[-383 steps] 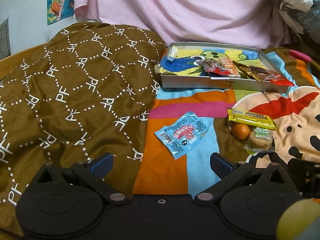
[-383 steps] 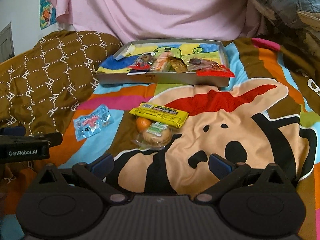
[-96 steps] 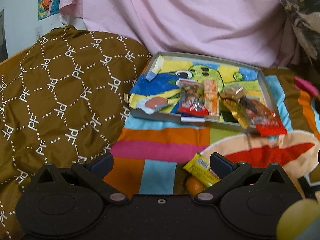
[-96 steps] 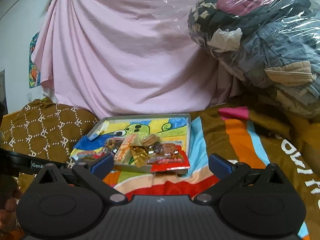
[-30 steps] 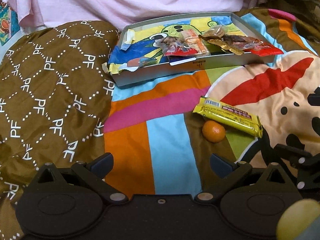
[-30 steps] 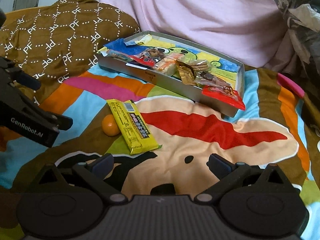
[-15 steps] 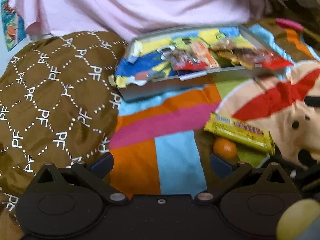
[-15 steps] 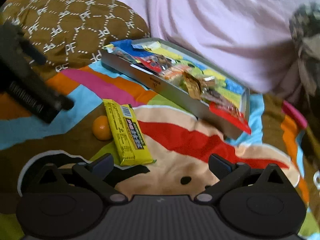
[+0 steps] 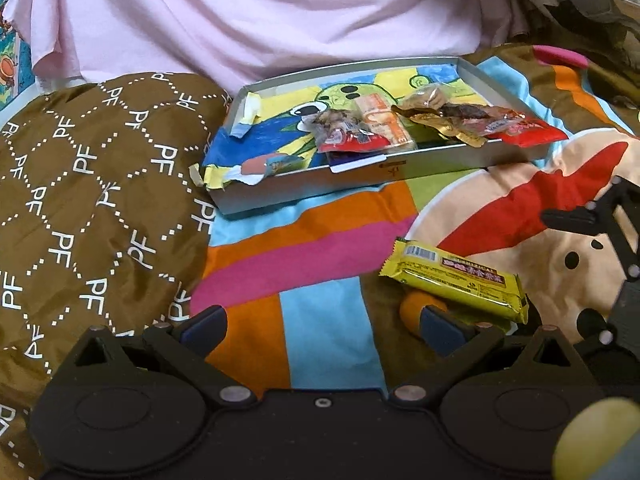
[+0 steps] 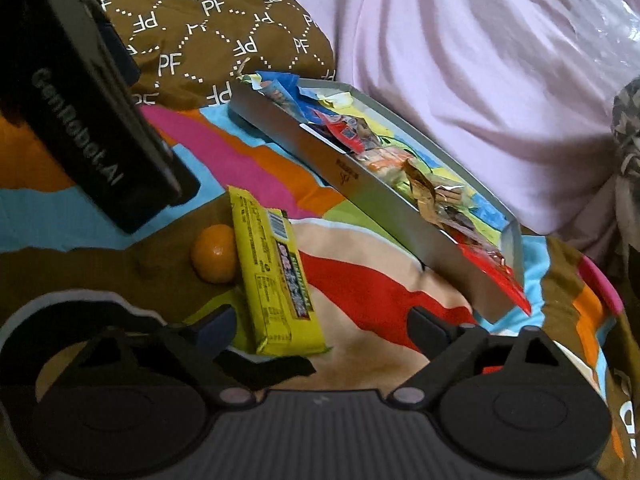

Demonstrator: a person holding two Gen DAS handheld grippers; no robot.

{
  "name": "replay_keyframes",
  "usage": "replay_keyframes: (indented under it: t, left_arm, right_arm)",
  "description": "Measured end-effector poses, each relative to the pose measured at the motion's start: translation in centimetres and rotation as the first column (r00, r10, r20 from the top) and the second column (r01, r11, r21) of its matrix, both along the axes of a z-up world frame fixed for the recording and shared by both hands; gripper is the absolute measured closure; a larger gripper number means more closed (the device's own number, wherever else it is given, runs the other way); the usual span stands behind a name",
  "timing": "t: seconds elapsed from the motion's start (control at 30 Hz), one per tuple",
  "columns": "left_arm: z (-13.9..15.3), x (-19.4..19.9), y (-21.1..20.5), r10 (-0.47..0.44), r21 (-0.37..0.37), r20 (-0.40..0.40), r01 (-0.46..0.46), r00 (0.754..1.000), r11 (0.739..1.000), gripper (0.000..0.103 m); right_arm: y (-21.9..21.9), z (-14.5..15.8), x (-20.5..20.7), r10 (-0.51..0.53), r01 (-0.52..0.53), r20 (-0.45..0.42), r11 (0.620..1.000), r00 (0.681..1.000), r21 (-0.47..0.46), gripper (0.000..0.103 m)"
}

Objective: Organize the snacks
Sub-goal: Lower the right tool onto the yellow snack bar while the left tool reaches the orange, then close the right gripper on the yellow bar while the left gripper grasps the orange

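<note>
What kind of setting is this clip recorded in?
Probably a bedroom, on a bed: a colourful cartoon-print blanket covers the soft surface, a brown quilt with white "PF" lettering lies beside it, and a pink draped sheet hangs behind.

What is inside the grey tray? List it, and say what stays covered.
Inside the grey tray lie several snack packets: a red one, a gold one and an orange one. They cover part of its cartoon lining; anything beneath them is hidden.
</note>
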State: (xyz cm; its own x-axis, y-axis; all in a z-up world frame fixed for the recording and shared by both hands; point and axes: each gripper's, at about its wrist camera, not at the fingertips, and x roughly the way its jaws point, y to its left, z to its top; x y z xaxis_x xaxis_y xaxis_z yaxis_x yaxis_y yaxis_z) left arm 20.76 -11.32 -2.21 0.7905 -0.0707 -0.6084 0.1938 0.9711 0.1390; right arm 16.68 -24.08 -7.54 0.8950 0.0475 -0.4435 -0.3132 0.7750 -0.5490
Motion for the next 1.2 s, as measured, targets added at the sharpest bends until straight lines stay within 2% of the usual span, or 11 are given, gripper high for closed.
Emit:
replay_keyframes:
  t: [0.23, 0.3, 0.37, 0.67, 0.9, 1.07, 1.2]
  left_arm:
    - [-0.4, 0.1, -0.5, -0.016, 0.012, -0.004, 0.016, 1.0, 1.0, 0.001]
    - [-0.6, 0.2, -0.7, -0.022, 0.01, -0.006, 0.022, 1.0, 1.0, 0.001]
    - [-0.8, 0.3, -0.9, -0.027, 0.012, -0.007, 0.027, 1.0, 1.0, 0.001]
    - [-1.7, 0.8, -2.2, -0.072, 0.019, 0.005, 0.072, 0.997, 0.997, 0.003]
    - [-2.3, 0.8, -4.2, -0.156, 0.022, 0.011, 0.156, 0.988, 0.988, 0.009]
    - [-3.1, 0.5, -5.4, -0.214, 0.049, 0.003, 0.214, 0.977, 0.976, 0.017]
    - [-3.6, 0.5, -6.1, -0.238, 0.07, -0.007, 0.238, 0.971, 0.969, 0.03]
  right_arm:
    - [-0.2, 0.3, 0.8, 0.014, -0.011, -0.058, 0.999, 0.998, 0.045, 0.044]
    - [-0.4, 0.5, 0.9, 0.011, -0.007, -0.069, 0.998, 0.998, 0.055, 0.061]
    - [-0.6, 0.7, 1.1, -0.002, 0.007, -0.078, 0.998, 0.997, 0.066, 0.069]
    - [-3.2, 3.1, 2.0, -0.045, 0.067, -0.113, 0.978, 0.993, 0.198, 0.079]
    - [-6.6, 4.7, 3.2, -0.078, 0.164, -0.234, 0.912, 0.969, 0.376, 0.081]
    - [-7.8, 4.6, 3.8, -0.071, 0.202, -0.288, 0.867, 0.955, 0.456, 0.081]
    - [-7.8, 4.5, 3.9, -0.062, 0.197, -0.292, 0.866, 0.954, 0.459, 0.081]
